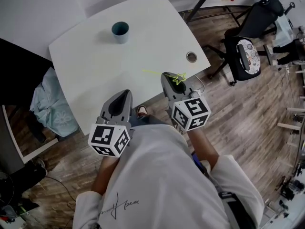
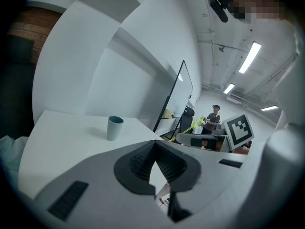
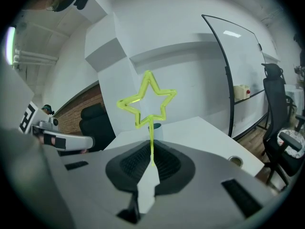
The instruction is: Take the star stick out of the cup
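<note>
A teal cup (image 1: 120,32) stands upright on the far side of the white table (image 1: 95,66); it also shows in the left gripper view as the cup (image 2: 114,128). The yellow-green star stick (image 3: 147,105) rises between the jaws of my right gripper (image 3: 151,163), which is shut on its stem. In the head view the star (image 1: 178,78) sits at the tip of the right gripper (image 1: 172,82), over the table's near right edge, far from the cup. My left gripper (image 1: 118,104) hovers at the near edge, shut and empty (image 2: 155,163).
A round cable grommet (image 1: 191,57) sits near the table's right edge. A black office chair (image 1: 245,51) stands on the wooden floor to the right. A light blue bag (image 1: 55,109) lies left of the table. A whiteboard (image 2: 174,97) leans behind.
</note>
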### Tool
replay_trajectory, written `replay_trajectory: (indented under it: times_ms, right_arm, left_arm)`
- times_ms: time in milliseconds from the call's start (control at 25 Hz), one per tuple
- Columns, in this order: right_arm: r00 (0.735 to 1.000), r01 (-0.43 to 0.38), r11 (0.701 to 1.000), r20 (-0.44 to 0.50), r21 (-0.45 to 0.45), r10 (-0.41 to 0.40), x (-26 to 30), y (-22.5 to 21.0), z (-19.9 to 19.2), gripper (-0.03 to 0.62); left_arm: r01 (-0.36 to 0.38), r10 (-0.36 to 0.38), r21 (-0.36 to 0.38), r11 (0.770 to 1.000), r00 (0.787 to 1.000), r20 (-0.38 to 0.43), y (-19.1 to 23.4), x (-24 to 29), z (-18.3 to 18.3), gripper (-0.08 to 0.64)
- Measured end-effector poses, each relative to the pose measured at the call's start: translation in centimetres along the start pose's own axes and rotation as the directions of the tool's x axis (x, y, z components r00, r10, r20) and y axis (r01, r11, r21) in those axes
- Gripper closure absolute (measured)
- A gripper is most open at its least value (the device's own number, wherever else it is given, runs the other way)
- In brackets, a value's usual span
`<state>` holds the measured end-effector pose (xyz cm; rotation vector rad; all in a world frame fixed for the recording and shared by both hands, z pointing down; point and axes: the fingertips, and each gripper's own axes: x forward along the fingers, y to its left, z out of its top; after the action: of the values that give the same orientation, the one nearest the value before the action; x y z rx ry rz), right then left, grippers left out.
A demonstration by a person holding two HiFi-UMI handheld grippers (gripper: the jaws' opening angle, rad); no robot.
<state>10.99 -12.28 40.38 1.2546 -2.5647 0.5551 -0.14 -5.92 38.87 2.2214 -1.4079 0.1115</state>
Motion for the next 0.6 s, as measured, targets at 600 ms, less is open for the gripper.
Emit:
replay_trajectory:
  times_ms: [600]
  right_arm:
    - [0.997,-0.013,1.000,-0.074,-0.003,0.013,-0.5,0.9,-2.4,0.568]
  left_arm:
    - [-0.028,0.028,-0.017,0.999,1.000,-0.007,1.2,-0.6,-0.7,0.558]
